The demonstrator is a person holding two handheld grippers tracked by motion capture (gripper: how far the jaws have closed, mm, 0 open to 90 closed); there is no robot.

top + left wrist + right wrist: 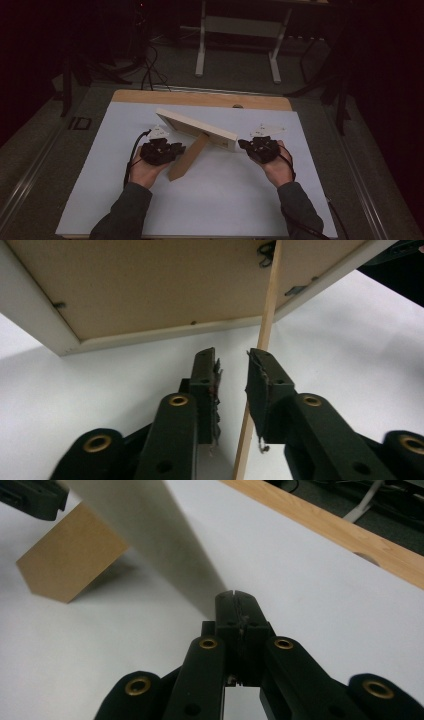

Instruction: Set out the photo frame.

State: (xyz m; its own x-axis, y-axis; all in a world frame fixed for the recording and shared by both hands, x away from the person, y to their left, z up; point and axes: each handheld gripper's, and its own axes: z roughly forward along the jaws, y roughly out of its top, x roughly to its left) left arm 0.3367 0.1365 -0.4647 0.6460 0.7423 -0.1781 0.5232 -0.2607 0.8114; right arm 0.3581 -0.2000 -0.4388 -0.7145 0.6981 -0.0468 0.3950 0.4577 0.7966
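Note:
A white picture frame (195,125) stands tilted on the white table top (225,200), propped on its brown easel stand (187,157). My left gripper (177,148) is at that stand. In the left gripper view the thin edge of the stand (267,305) runs between the jaws of the left gripper (232,357), close against the right pad and apart from the left one; the frame's brown back (150,285) is just above. My right gripper (243,144) sits at the frame's right end. The right gripper view has its jaws (235,596) pressed together, tips at the frame's white edge (150,535).
The table's wooden back edge (200,97) runs behind the frame. Beyond it, on the dark floor, are the white legs of another table (235,30) and loose cables (150,70). Both forearms come in from the near edge.

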